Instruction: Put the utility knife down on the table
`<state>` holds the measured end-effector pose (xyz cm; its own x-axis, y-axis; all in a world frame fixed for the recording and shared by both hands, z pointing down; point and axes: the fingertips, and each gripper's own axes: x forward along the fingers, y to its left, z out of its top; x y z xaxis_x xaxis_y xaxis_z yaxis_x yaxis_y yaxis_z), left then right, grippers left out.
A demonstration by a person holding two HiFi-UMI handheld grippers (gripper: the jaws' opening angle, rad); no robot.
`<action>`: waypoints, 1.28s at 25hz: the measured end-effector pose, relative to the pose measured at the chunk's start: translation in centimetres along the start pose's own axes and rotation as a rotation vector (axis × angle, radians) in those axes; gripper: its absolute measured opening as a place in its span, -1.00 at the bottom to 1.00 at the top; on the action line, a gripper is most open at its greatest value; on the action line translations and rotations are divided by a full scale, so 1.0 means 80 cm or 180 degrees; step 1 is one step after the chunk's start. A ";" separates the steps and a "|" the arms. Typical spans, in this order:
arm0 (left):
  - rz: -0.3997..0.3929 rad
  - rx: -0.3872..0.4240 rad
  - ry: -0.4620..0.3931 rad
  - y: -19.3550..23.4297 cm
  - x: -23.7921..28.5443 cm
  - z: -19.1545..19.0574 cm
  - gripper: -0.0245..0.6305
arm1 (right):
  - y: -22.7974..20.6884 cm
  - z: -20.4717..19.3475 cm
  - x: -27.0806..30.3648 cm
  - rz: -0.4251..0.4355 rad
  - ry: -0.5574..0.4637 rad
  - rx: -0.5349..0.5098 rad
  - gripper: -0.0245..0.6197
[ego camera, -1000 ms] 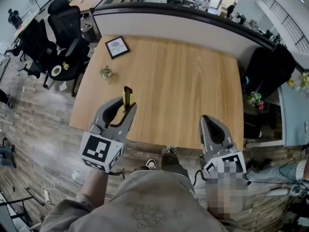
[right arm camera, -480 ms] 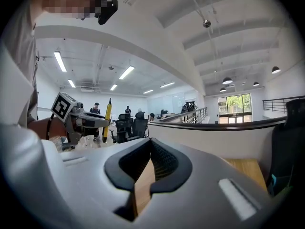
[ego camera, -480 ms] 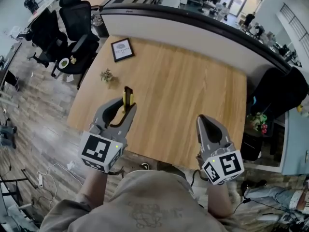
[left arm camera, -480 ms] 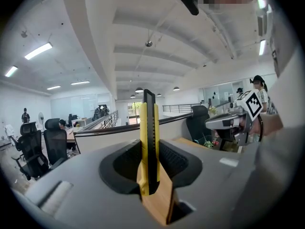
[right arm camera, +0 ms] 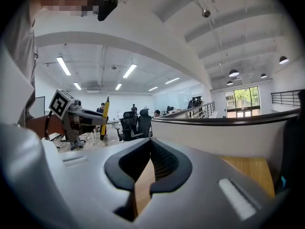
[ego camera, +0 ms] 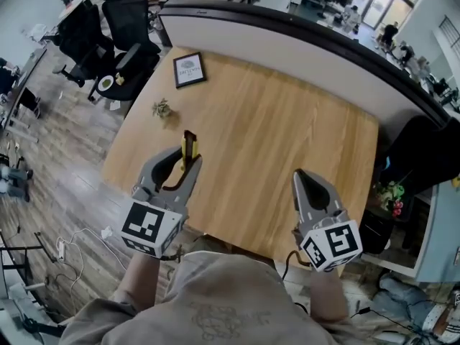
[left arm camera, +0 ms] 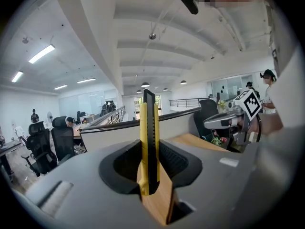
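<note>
The utility knife (ego camera: 189, 141) is gripped between the closed jaws of the left gripper (ego camera: 188, 162) at the lower left of the head view. It is held upright in the air over the near left part of the wooden table (ego camera: 287, 121) and is not resting on it. In the left gripper view its narrow yellow-and-black body is seen clamped near its lower end, with most of its length standing free above the jaws. The right gripper (ego camera: 303, 180), at the lower right, is closed with nothing held. The knife is judged to be light and stiff, with a smooth plastic shell that could pivot or slide in so low a grip. Whether the blade is extended cannot be told, so the top end is best treated as sharp. Hold should be kept on the handle body, and the knife is best tilted flat before it is let go.
</note>
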<state>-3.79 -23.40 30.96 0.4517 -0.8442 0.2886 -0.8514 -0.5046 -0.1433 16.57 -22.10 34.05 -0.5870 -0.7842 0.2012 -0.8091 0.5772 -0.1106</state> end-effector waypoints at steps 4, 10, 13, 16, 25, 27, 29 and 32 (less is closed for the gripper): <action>-0.0029 0.0025 0.0011 0.003 0.008 0.000 -0.59 | -0.006 -0.007 0.007 -0.0037 0.0031 0.0055 -0.89; -0.0116 0.0055 0.0107 0.027 0.023 -0.016 -0.59 | -0.004 -0.022 0.021 -0.0181 0.0077 0.0200 -0.89; -0.0179 0.0284 0.0222 0.043 0.039 -0.021 -0.59 | -0.001 -0.027 0.033 -0.0215 0.0108 0.0217 -0.89; -0.0263 0.0541 0.0267 0.054 0.065 -0.015 -0.59 | -0.002 -0.025 0.044 -0.0249 0.0111 0.0197 -0.89; -0.0432 0.0555 0.0549 0.093 0.189 -0.045 -0.59 | -0.022 -0.015 0.113 -0.0313 0.0151 0.0084 -0.89; -0.0398 0.0583 0.0575 0.100 0.214 -0.056 -0.59 | -0.033 -0.028 0.132 -0.0337 0.0223 0.0091 -0.89; -0.0457 0.0546 0.0701 0.101 0.240 -0.078 -0.59 | -0.046 -0.044 0.149 -0.0364 0.0315 0.0110 -0.89; -0.0590 0.0448 0.0930 0.102 0.278 -0.123 -0.59 | -0.064 -0.067 0.174 -0.0380 0.0440 0.0147 -0.89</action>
<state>-3.25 -44.53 45.51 0.4824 -0.6592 0.5768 -0.7081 -0.6811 -0.1863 12.68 -34.79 42.61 -0.4798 -0.8059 0.3469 -0.8750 0.4684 -0.1221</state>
